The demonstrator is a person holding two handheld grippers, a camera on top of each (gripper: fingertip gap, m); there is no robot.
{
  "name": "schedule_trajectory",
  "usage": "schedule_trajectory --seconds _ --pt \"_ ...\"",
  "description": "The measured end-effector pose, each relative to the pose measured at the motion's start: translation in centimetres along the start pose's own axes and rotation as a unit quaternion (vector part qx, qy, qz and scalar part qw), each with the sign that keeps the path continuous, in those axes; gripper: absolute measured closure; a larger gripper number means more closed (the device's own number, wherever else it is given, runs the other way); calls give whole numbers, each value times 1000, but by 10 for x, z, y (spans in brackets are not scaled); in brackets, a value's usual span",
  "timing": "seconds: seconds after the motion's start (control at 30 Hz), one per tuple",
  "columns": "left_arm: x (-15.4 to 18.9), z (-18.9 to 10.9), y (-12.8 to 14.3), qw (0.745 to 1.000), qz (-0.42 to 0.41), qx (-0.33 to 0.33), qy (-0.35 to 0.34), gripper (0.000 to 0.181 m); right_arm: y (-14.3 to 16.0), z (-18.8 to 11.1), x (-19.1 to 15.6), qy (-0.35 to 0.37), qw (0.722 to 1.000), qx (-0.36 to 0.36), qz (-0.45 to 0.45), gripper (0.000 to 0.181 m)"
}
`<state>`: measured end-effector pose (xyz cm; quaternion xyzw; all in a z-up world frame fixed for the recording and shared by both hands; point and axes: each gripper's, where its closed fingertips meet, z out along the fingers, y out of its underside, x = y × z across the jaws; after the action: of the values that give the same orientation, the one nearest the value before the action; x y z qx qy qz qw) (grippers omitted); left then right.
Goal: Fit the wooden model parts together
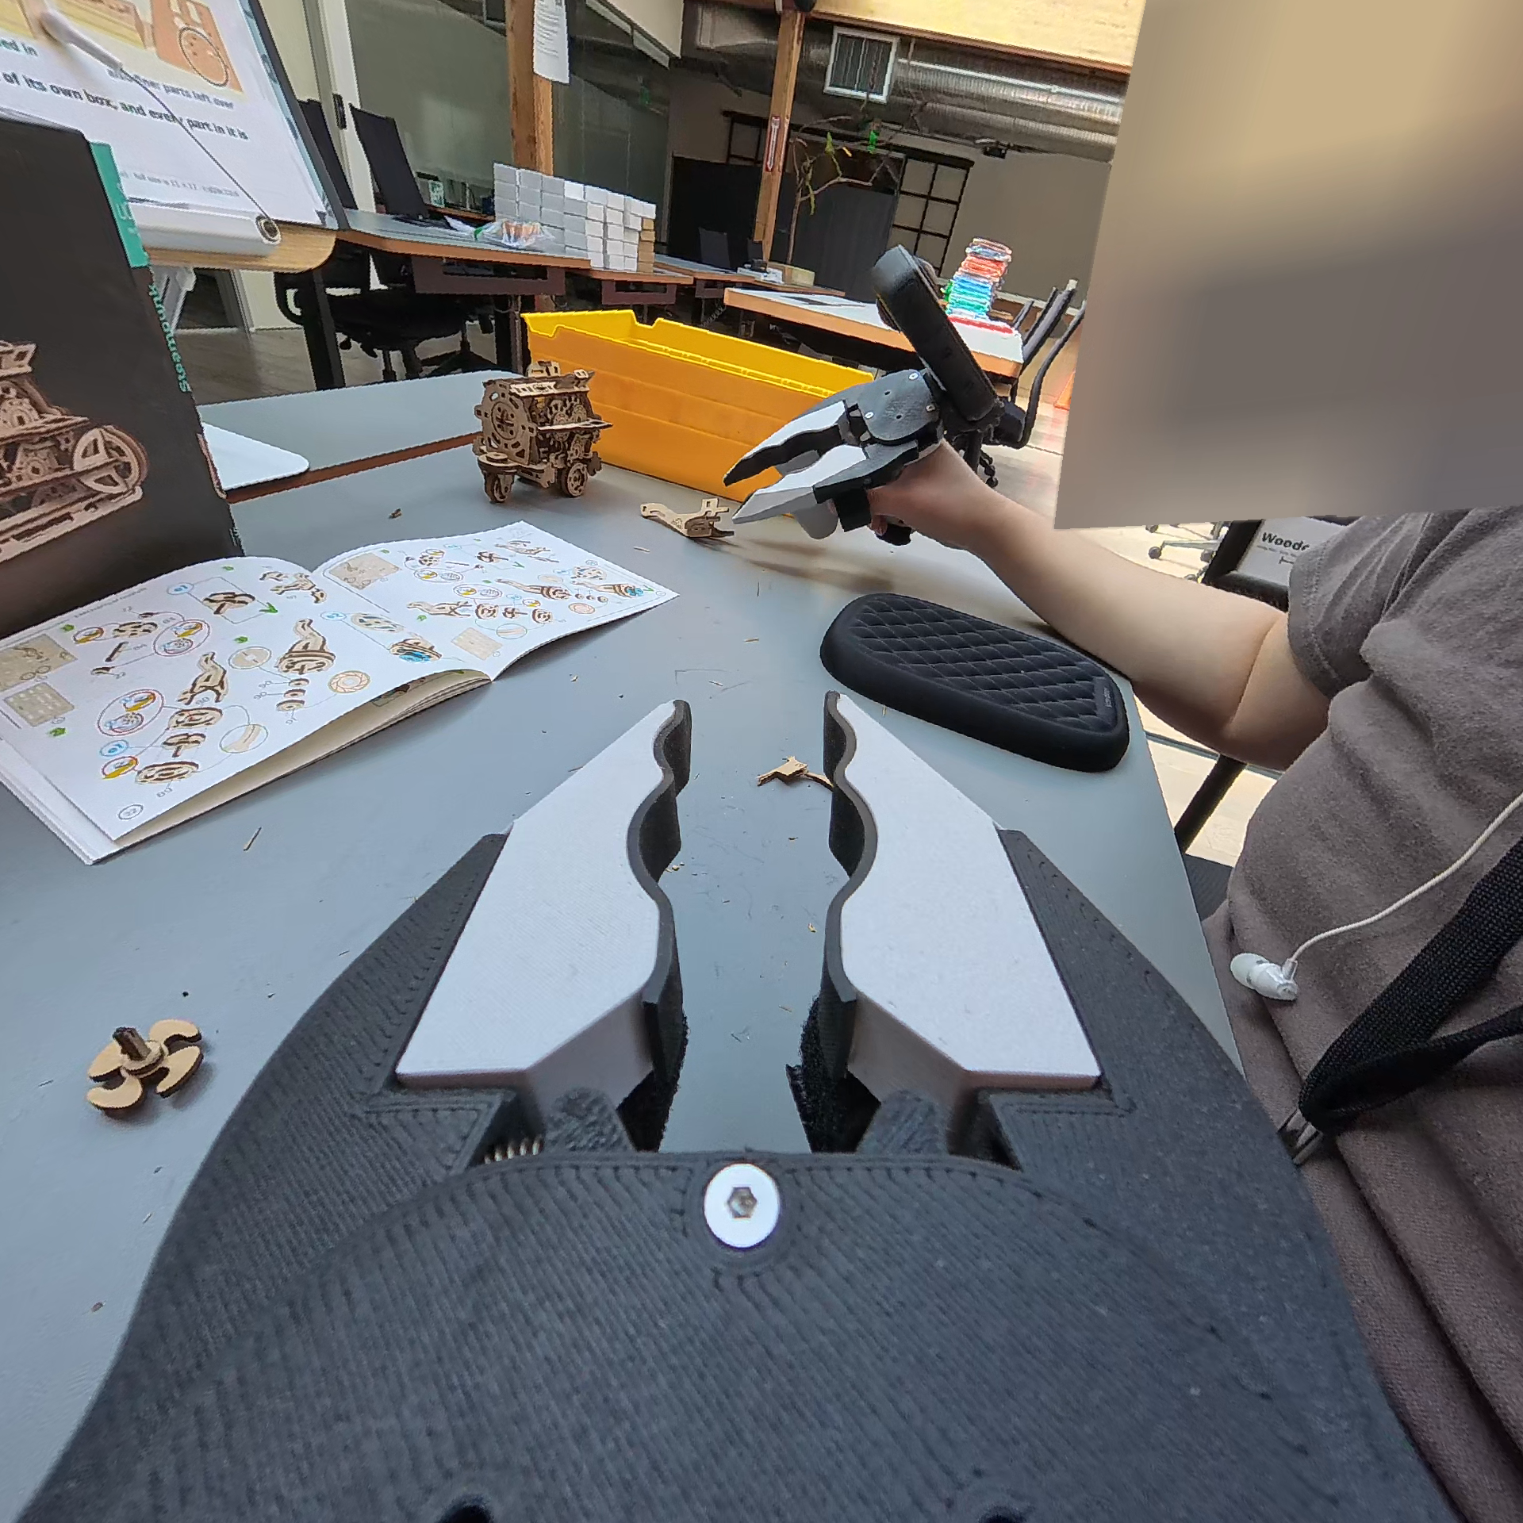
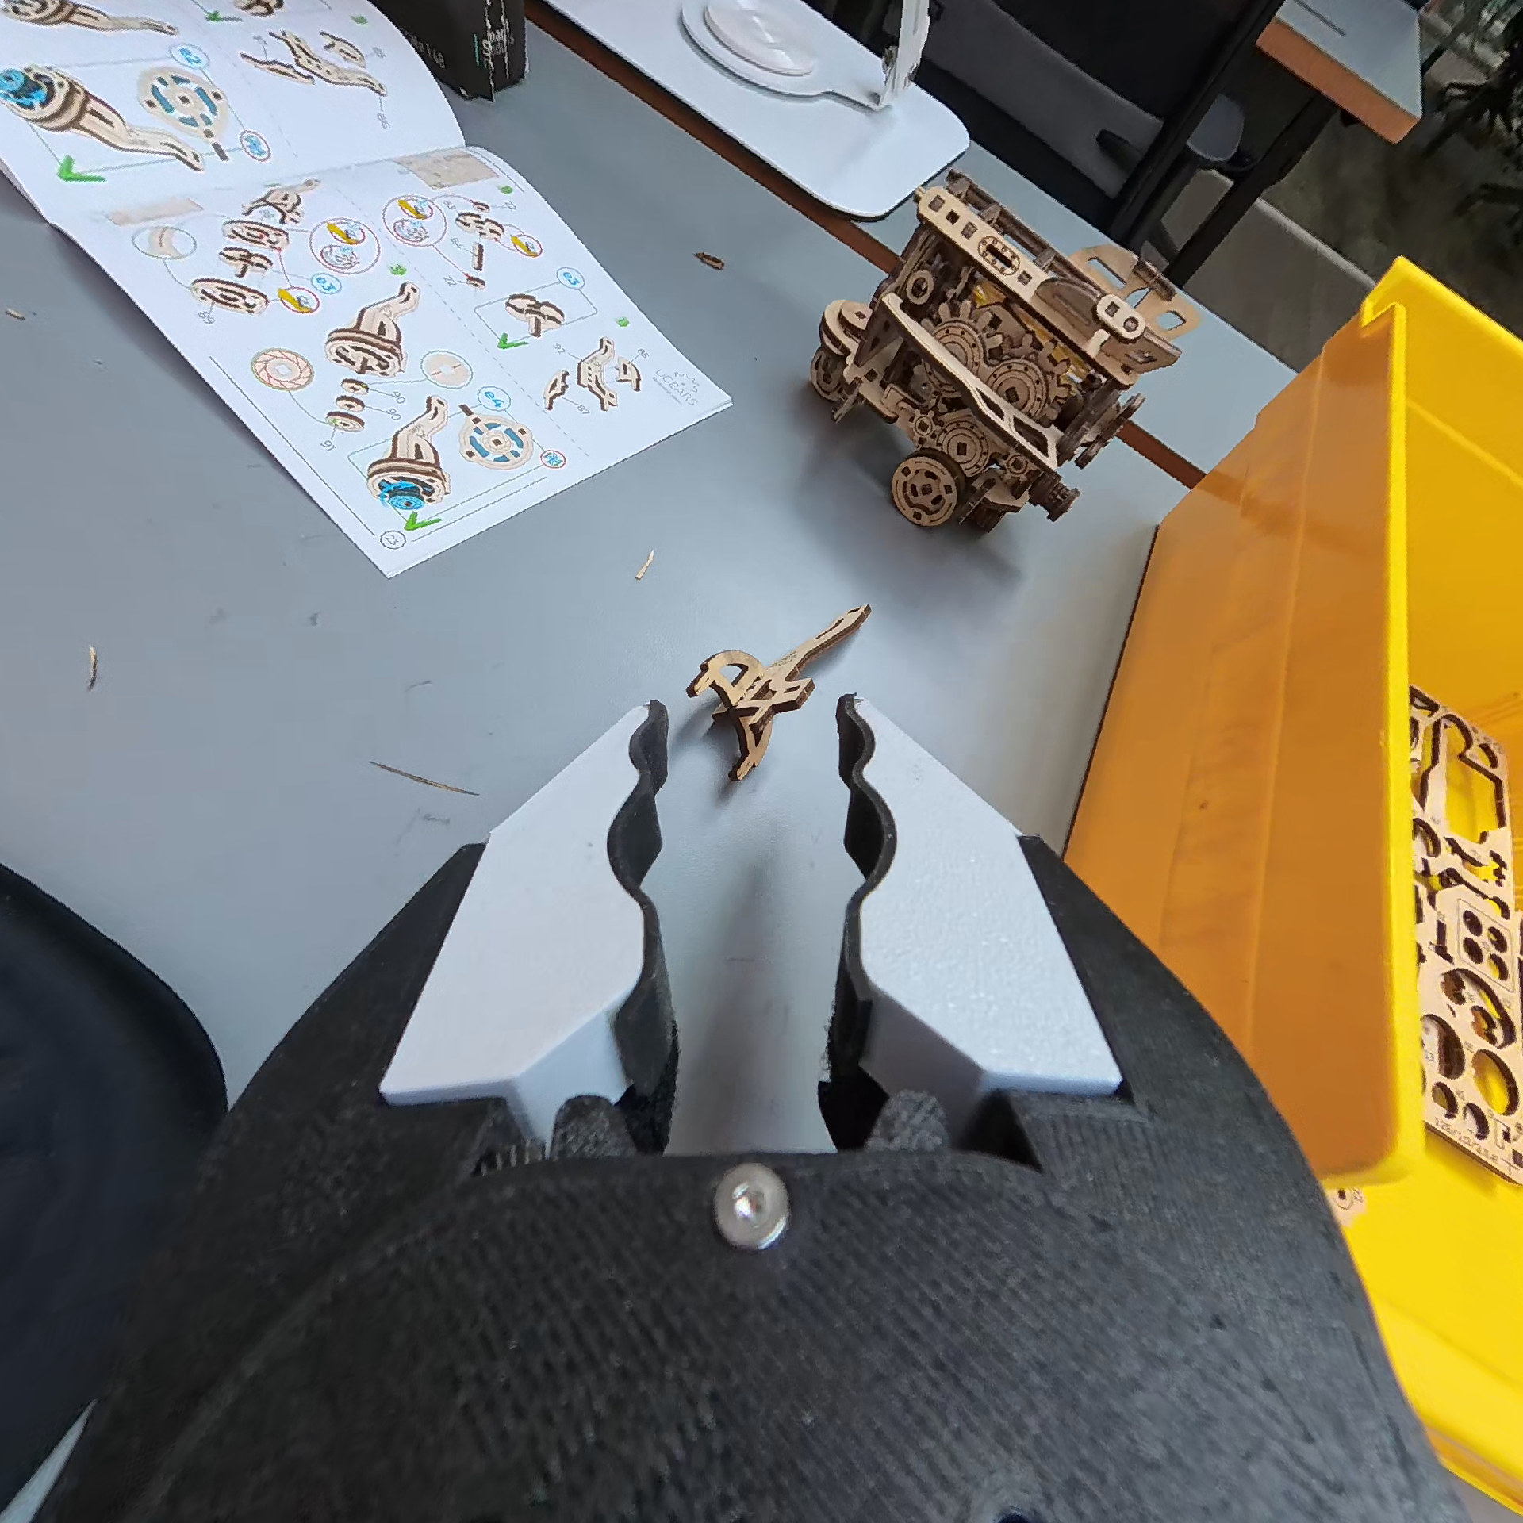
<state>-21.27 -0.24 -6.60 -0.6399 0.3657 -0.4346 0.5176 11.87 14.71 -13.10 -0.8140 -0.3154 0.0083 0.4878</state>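
A small wooden arm-shaped part [image 2: 770,684] lies on the grey table just beyond my right gripper [image 2: 746,713], which is open and empty above it; the part also shows in the left wrist view [image 1: 688,521], in front of the right gripper [image 1: 733,499]. My left gripper [image 1: 758,717] is open and empty over the table, with a small wooden scrap [image 1: 789,773] between its tips. A wooden propeller-like part [image 1: 142,1065] lies at the left. The partly built wooden model [image 1: 536,433] [image 2: 989,363] stands farther back.
An open instruction booklet [image 1: 272,651] [image 2: 346,272] lies at the left. A yellow bin [image 2: 1286,742] [image 1: 692,387] holding a punched wooden sheet [image 2: 1467,931] stands at the right. A black wrist pad [image 1: 981,676] lies near the table's right edge. The black model box [image 1: 82,371] stands at the left. Some 35 cm of space lies between my two pairs of fingers.
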Motion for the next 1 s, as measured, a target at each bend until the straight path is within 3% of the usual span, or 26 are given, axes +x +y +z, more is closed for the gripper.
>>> schedule_trajectory --seconds 0.13,0.27,0.57,0.67,1.0 --pt "1 0 0 1000 0 1 2 151 2 1 1 13 999 -6 -43 146" --pt "1 0 1 1000 0 -3 4 151 -9 -2 4 7 1000 9 -15 153" --pt "2 1 2 1000 2 -7 5 151 8 1 4 35 996 -39 -67 161" --pt "3 2 3 1000 4 -10 7 151 8 3 4 44 996 -44 -72 172" --pt "4 2 3 1000 4 -11 9 151 8 8 4 55 994 -52 -76 175"
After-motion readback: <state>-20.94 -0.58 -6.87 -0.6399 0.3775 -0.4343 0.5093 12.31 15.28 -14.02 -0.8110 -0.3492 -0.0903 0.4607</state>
